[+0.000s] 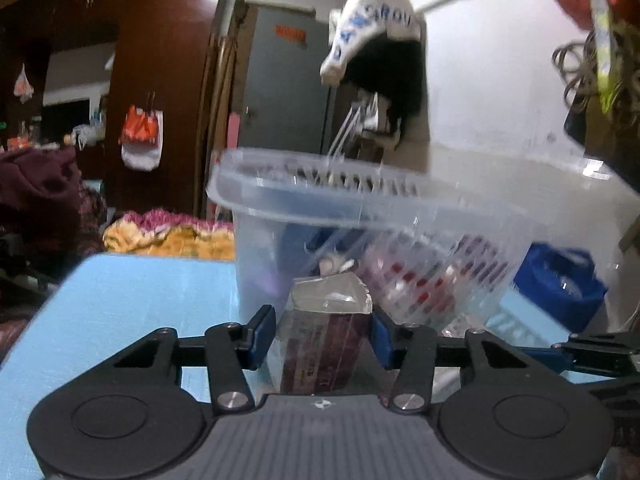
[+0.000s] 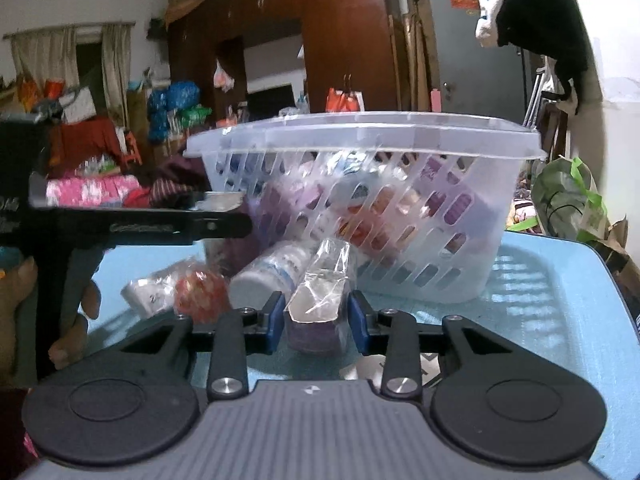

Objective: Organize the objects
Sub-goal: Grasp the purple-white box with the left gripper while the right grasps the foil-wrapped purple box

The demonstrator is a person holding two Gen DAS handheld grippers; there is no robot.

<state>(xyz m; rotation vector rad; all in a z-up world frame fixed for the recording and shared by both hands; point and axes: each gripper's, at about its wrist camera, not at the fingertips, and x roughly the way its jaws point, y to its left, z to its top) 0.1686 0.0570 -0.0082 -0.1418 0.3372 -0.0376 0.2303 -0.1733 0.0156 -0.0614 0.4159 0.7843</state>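
Observation:
A clear slotted plastic basket holding several packets stands on the light blue table; it also shows in the left wrist view. My left gripper is shut on a maroon foil-topped packet, just in front of the basket. My right gripper is shut on a purple packet with a clear foil top, near the basket's front. A white bottle and a red patterned pouch lie on the table left of it. The left gripper's body crosses the right wrist view at the left.
A blue bag sits on the table right of the basket. A green plastic bag stands at the table's far right edge. Heaped cloth and dark wardrobes lie beyond the table. Hanging clothes are above the basket.

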